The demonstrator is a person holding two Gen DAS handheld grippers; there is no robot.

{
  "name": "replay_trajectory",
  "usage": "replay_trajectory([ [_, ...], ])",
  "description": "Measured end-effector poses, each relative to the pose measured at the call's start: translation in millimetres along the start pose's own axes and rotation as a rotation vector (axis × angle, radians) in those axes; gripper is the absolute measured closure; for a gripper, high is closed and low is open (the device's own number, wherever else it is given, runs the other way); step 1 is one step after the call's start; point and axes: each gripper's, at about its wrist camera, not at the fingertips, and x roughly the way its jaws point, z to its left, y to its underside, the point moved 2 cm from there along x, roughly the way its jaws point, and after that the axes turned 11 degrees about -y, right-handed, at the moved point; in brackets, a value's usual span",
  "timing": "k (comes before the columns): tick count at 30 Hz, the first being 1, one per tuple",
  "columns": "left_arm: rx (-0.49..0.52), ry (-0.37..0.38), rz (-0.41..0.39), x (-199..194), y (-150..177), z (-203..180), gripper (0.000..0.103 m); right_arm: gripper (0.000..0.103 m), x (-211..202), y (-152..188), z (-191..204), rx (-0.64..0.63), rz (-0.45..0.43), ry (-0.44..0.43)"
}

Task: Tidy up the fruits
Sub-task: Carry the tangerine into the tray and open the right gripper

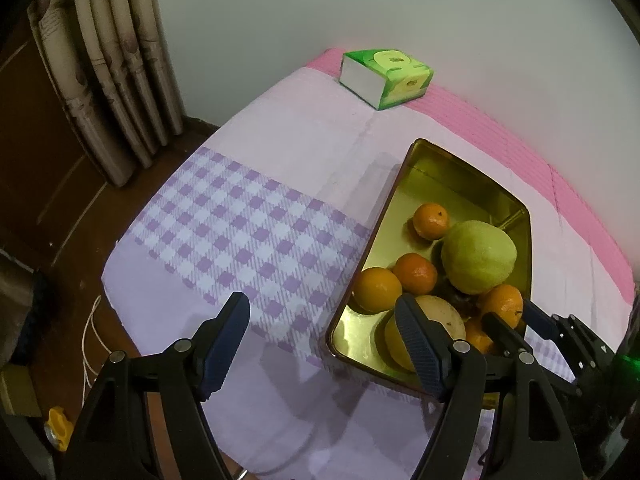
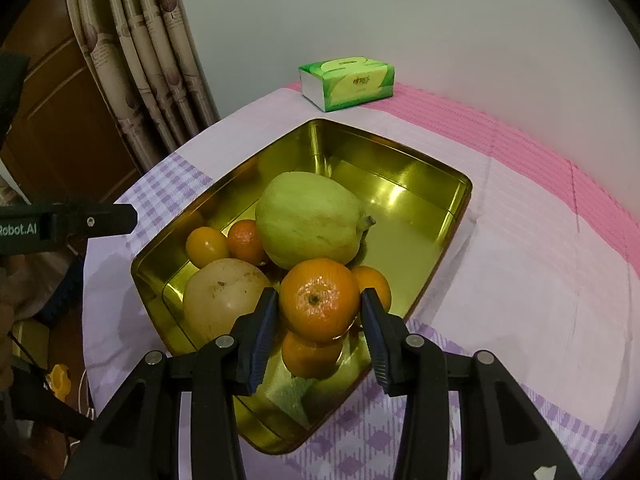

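While my right gripper (image 2: 320, 312) hangs over the near end of the gold-coloured rectangular metal tin (image 2: 400, 168), its two blue pads sit against either side of a round orange mandarin (image 2: 318, 298), so I read that as a narrow grip with the fruit clamped between the jaws. It looks lifted a little above the other fruit, though I can't say for sure that it is clear of the one beneath it.

Over on my left, the left gripper (image 1: 324, 344) stands about half open with nothing between its fingers; one pad is over the purple-checked cloth (image 1: 240, 220) and the other over the tin's near corner.

Everything that counts as fruit is in the tin: the big pale-green guava-like fruit (image 2: 308, 224) in the middle, a pale yellow pear-shaped fruit (image 2: 224, 296) at the near left corner, and several more small oranges packed around them, two against the left wall and at least two under and behind the one I hold. No fruit lies on the cloth in either view. The far half of the tin is bare shiny metal.

By my judgement the gathering is nearly finished, and this mandarin is the last piece to set down; letting go over the pile may send it rolling, so the bare far half seems the safer spot.

At the table's far edge, against the wall, a green tissue pack (image 2: 346, 82) sits on the pink strip, well away from all this.
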Motion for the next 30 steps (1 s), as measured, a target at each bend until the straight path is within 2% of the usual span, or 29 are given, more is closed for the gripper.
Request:
replay_trajectory([
  [27, 0.058, 0.007, -0.003, -2, 6, -13, 0.027, 0.062, 20, -10, -5, 0.025, 0.025, 0.062],
  [30, 0.066, 0.009, -0.002, -2, 6, -15, 0.027, 0.059, 20, -11, -7, 0.034, 0.030, 0.064],
])
